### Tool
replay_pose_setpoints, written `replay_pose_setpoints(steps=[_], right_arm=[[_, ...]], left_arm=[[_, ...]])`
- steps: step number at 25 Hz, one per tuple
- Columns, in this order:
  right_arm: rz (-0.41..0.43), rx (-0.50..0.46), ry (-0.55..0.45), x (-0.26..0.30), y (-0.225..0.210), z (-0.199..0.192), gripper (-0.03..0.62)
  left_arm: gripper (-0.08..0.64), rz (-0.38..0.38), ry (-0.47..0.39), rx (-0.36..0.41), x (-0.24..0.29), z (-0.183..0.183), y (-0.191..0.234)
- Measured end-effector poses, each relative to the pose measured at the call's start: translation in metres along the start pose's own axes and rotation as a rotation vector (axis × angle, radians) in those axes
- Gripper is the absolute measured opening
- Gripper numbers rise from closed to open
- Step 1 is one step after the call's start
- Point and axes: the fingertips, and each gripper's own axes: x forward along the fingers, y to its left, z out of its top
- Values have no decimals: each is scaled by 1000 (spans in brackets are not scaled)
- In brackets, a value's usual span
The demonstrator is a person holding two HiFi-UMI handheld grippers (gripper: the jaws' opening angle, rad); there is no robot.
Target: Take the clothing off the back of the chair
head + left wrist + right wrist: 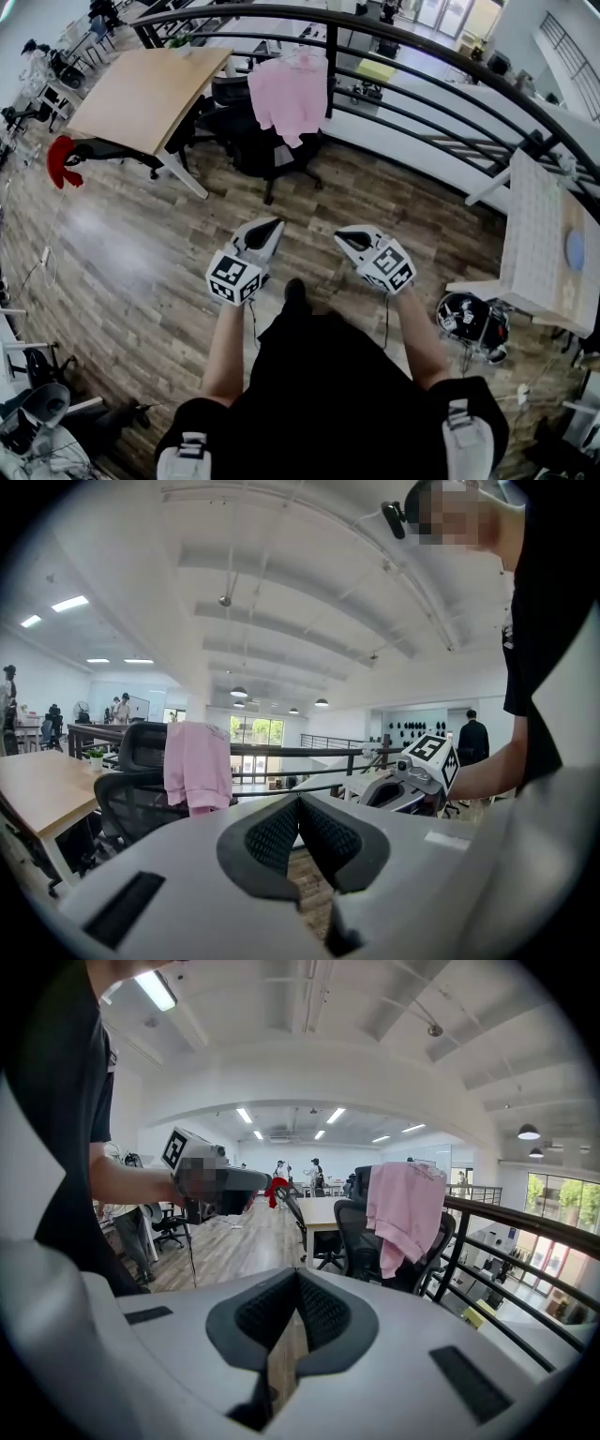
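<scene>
- Head view: the left gripper (270, 228) and right gripper (343, 237) were held side by side at frame centre, over bare wooden floor (141, 253). Both tips aimed up-frame toward the office chair (258, 150).
- The pink top (289, 94) hung over the chair's backrest at top centre, between the desk (150, 94) at upper left and the black railing (422, 70) behind. It was well apart from both tools. Judged as the approach stage, with nothing grasped yet.
- Left gripper view: the jaws were pressed together with nothing between the pads. The pink top showed left of centre, folded over the backrest so that its front and one sleeve hung down freely. The right gripper showed at mid-right.
- Right gripper view: the jaws were likewise closed and empty, and only floor showed through the slit beneath them. The pink top showed right of centre, draped on the same chair, with the railing running off to the right. The left gripper showed at mid-left.
- Judgement: the closed jaws probably suited carrying the tools across the room, and they would need to part before pinching fabric.
- The top merely rested on the backrest, so an upward lift should free it. A trailing sleeve might snag on the chair.
</scene>
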Motion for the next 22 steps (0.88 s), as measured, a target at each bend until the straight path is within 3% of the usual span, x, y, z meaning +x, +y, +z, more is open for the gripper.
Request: replay_pose_setpoints(steps=[22], right_arm=[[-124,19,29,64,-50,27,0]], left_arm=[[3,-124,-2,26,36,14,95]])
